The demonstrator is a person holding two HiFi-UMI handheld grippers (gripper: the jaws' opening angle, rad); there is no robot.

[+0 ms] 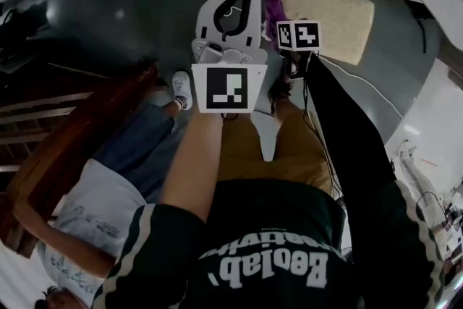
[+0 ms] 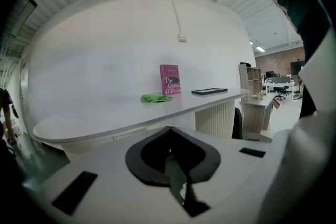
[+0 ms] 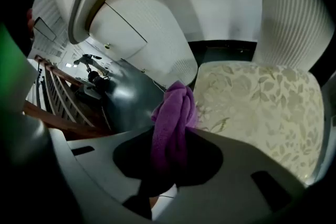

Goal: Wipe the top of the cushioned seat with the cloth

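– Your right gripper (image 3: 170,131) has its jaws clamped on the bunched purple terry cloth (image 3: 175,113), which stands up at the centre of the right gripper view.

– Yes, and just behind that cloth you have the cream, leaf-patterned cushioned seat (image 3: 260,107) filling the right half of the frame. The cloth's tip is at its left edge; whether they touch, I cannot tell.

– Your left gripper (image 2: 171,156) is pressed closed with nothing between the jaws.

– Beyond it you face a white curved tabletop (image 2: 94,120) across mid-frame. Farther back on it are a crumpled green rag (image 2: 155,97), an upright pink book (image 2: 169,80) and, to the right, a flat black frame (image 2: 209,91).
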